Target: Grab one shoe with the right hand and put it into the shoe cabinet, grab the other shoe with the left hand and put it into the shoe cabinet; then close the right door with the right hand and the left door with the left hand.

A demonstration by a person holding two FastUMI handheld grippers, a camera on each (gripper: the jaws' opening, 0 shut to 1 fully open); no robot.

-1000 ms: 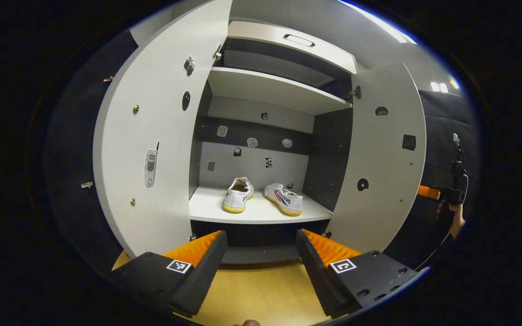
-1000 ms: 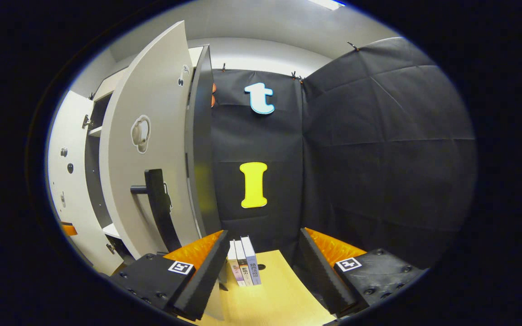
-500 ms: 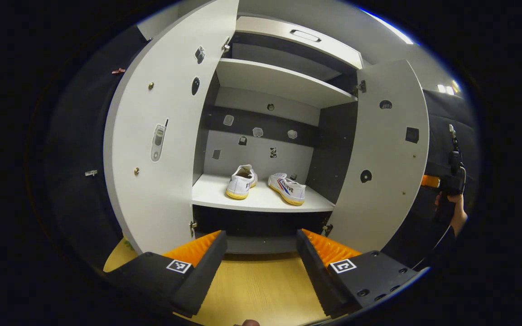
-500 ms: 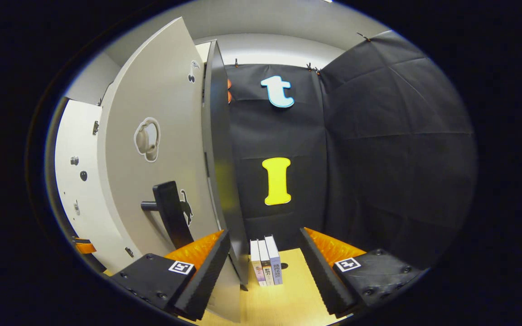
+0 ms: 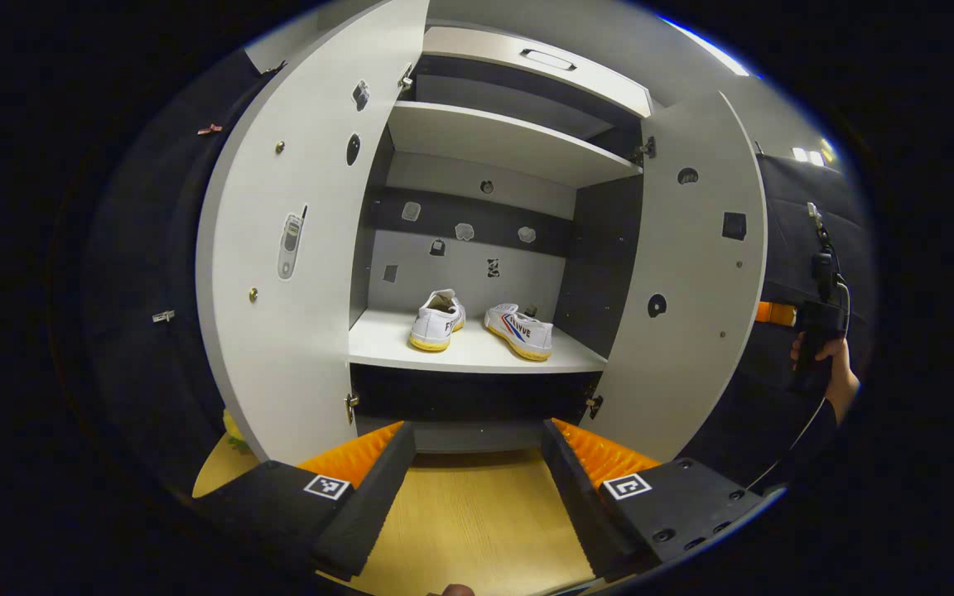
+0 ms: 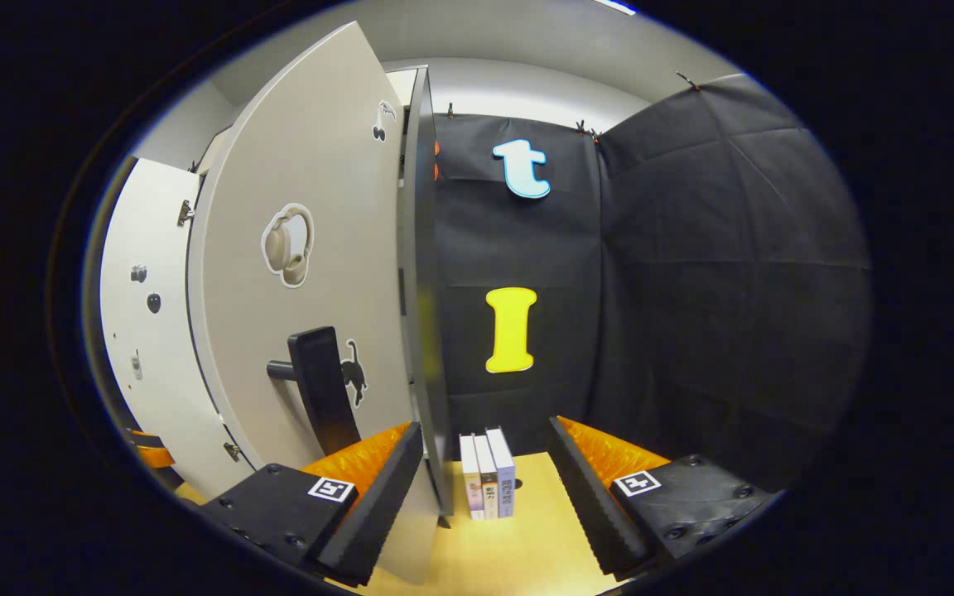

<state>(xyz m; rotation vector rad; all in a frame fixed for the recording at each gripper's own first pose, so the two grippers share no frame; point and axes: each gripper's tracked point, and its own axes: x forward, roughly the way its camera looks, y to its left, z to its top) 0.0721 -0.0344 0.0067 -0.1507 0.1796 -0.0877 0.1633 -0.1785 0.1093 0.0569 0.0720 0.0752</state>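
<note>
Now the right door (image 6: 311, 273) stands upper left of the right gripper (image 6: 485, 488), its handle (image 6: 320, 381) probably nearest; fingers spread, holding nothing.

My right gripper (image 6: 484, 488) now sits closer to the right door (image 6: 311, 273), whose handle (image 6: 324, 385) shifts toward 6 o'clock and looms larger. From my left gripper (image 5: 477, 488), the shoe cabinet (image 5: 493, 157) drifts slightly toward 12 o'clock.
</note>
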